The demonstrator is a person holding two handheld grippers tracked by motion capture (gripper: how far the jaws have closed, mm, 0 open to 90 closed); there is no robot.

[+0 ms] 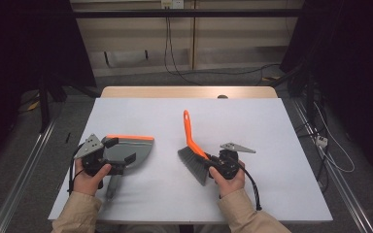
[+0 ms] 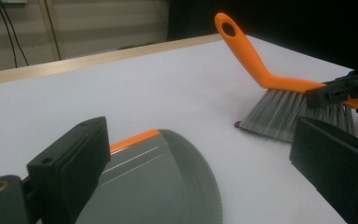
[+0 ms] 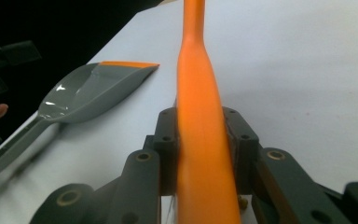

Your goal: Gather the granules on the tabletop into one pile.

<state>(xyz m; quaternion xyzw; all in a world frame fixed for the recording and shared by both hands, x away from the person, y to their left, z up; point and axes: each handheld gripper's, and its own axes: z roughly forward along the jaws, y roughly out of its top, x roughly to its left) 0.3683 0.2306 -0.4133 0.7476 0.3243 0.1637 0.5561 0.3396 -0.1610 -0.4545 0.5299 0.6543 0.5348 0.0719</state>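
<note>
A grey dustpan with an orange lip lies on the white table, its handle pointing toward the person. My left gripper hovers over the pan's rear, jaws wide apart around nothing; the left gripper view has the dustpan below the left gripper. An orange-handled brush with grey bristles stands right of it. My right gripper is shut on its orange back, and in the right gripper view the right gripper clamps the brush.
A tiny dark red crumb lies on the table by the bristles. A wooden strip edges the table's far side. Cables hang against the back wall, beyond the table. The dustpan lies left of the brush.
</note>
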